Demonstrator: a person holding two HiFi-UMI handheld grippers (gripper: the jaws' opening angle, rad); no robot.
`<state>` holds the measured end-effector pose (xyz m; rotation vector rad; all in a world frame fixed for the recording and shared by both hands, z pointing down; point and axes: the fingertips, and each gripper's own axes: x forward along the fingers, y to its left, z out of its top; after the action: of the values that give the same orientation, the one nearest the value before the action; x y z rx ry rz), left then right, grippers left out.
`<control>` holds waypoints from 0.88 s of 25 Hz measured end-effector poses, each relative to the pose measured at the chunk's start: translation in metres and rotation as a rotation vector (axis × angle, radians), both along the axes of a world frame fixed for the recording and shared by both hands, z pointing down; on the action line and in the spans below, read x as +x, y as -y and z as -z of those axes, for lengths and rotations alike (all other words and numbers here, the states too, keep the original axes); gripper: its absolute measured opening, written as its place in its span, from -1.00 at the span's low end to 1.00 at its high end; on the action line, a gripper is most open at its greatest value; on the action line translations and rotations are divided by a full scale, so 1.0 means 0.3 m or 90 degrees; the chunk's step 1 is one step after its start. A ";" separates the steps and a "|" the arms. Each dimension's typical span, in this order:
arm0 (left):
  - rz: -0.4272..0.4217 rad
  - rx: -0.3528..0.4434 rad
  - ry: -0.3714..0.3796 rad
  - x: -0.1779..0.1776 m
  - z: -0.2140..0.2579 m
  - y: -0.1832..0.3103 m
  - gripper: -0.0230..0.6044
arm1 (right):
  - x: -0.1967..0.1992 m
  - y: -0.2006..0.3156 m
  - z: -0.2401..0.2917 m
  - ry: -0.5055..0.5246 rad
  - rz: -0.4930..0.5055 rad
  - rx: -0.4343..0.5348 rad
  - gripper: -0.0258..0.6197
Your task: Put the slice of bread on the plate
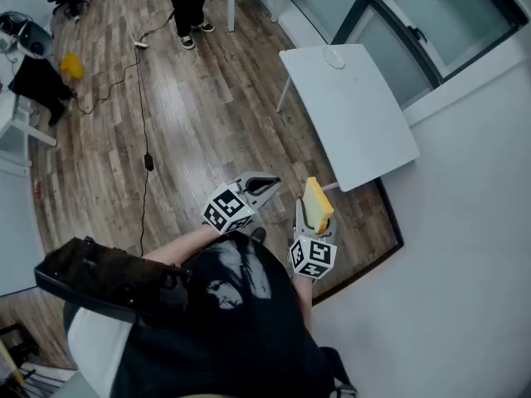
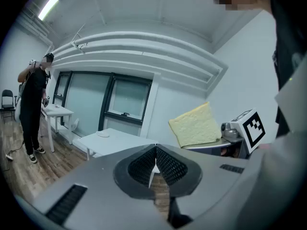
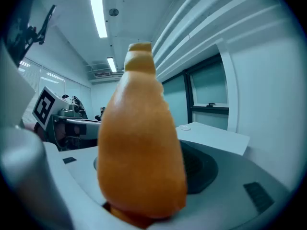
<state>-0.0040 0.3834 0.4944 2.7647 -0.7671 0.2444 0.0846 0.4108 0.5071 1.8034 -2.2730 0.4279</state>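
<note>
My right gripper is shut on a slice of bread and holds it upright in the air, orange crust edge towards the camera. In the left gripper view the slice's pale yellow face shows at the right. My left gripper hangs just to its left, shut with nothing between its ribbed pads. The small white plate lies at the far end of a white table ahead of both grippers. It also shows as a low disc and beyond the bread.
The table stands along a white wall below windows, on a wooden floor with a black cable. A person in black stands far off. More white tables lie beyond.
</note>
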 end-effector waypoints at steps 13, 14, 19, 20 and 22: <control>0.004 -0.006 -0.005 -0.047 -0.007 -0.003 -0.91 | -0.049 0.000 -0.034 0.037 0.000 -0.025 -0.12; 0.004 -0.007 -0.006 -0.052 -0.007 -0.001 -0.91 | -0.055 0.003 -0.034 0.040 0.001 -0.025 -0.12; 0.005 -0.012 -0.008 -0.083 -0.025 0.015 -0.91 | -0.092 0.025 -0.039 0.077 0.011 -0.019 -0.12; 0.006 -0.014 -0.008 -0.091 -0.029 0.020 -0.91 | -0.101 0.030 -0.041 0.084 0.014 -0.019 -0.12; 0.007 -0.016 -0.009 -0.109 -0.033 0.034 -0.91 | -0.125 0.044 -0.042 0.098 0.023 -0.020 -0.12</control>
<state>-0.0367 0.3732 0.5042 2.7348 -0.7699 0.2304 0.0471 0.3976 0.5199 1.7686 -2.3803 0.6128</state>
